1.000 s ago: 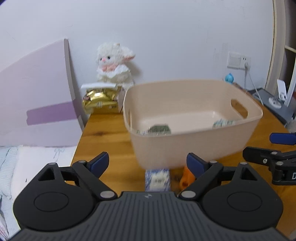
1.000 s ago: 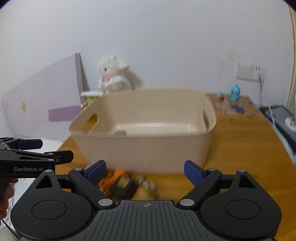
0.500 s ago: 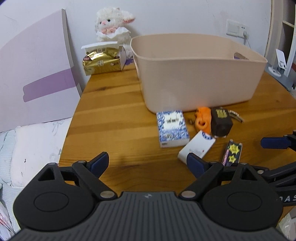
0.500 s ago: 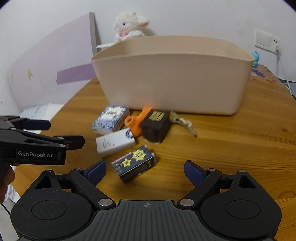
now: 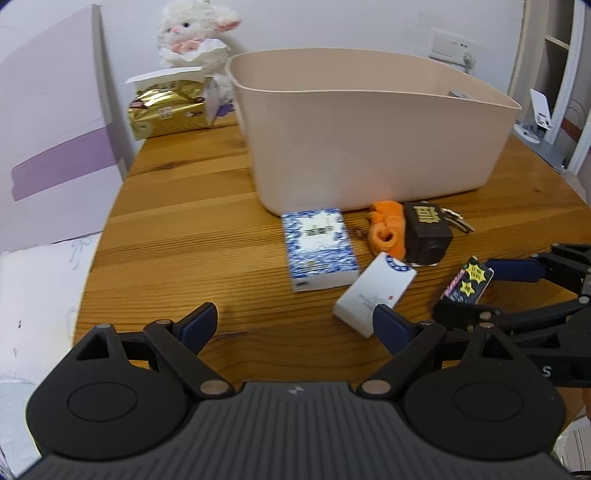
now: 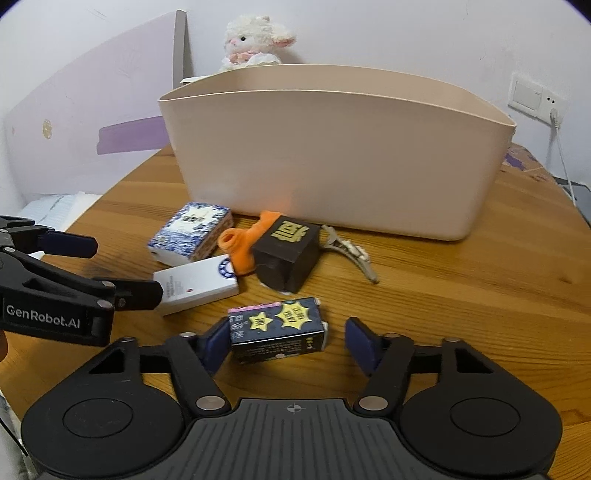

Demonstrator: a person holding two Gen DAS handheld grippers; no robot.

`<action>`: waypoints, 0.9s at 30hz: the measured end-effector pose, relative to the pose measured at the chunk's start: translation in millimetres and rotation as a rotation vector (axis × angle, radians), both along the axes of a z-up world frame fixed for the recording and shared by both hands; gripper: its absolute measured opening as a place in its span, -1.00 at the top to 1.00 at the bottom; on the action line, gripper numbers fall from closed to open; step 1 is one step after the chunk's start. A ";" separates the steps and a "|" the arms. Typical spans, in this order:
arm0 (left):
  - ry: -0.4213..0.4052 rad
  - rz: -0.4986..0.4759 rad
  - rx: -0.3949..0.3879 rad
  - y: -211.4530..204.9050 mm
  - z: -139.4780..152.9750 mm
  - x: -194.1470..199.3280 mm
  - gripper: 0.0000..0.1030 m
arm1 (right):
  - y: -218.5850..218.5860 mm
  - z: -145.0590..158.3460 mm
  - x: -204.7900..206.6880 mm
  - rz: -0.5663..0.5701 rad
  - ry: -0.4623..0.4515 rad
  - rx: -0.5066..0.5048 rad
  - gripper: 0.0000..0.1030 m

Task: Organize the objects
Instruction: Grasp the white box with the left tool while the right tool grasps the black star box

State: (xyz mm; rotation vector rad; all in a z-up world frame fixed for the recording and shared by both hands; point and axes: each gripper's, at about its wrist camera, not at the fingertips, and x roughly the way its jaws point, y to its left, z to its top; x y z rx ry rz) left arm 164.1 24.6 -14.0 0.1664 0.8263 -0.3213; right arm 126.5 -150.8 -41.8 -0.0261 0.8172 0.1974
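On the wooden table, in front of a beige plastic bin [image 5: 369, 136] [image 6: 332, 155], lies a cluster of small items. They are a blue-and-white tissue pack [image 5: 319, 254] [image 6: 190, 232], a white card box [image 5: 373, 291] [image 6: 199, 284], an orange rolled cloth [image 5: 388, 232] [image 6: 240, 245], a dark cube box [image 5: 426, 232] [image 6: 288, 254], a metal hair clip [image 6: 351, 254] and a black box with yellow stars [image 5: 469, 280] [image 6: 277, 330]. My right gripper [image 6: 288, 341] [image 5: 480, 291] is open, and its fingers straddle the star box. My left gripper [image 5: 293, 325] [image 6: 125, 269] is open beside the white card box.
A white plush lamb [image 5: 192, 33] and a gold foil pack [image 5: 166, 110] sit at the table's back left. A purple-and-white board [image 5: 55, 129] leans beyond the left edge, above bedding. A wall socket with a cable [image 6: 535, 99] is at the right.
Both grippers moved lower and closer to the items. The star box now sits between my right fingers, and my left gripper's finger is right by the white card box.
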 end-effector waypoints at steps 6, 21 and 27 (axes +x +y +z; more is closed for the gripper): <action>0.007 -0.061 -0.001 -17.3 -3.5 2.3 -0.78 | -12.2 -1.3 -6.8 -0.003 -0.019 -0.017 -0.07; 0.029 -0.128 -0.019 -43.6 -11.4 9.0 -0.32 | -32.5 -1.3 -9.9 -0.032 -0.024 0.003 0.06; 0.024 -0.124 -0.038 -45.5 -7.7 4.2 0.35 | -35.8 0.3 -19.0 -0.039 -0.020 0.019 0.11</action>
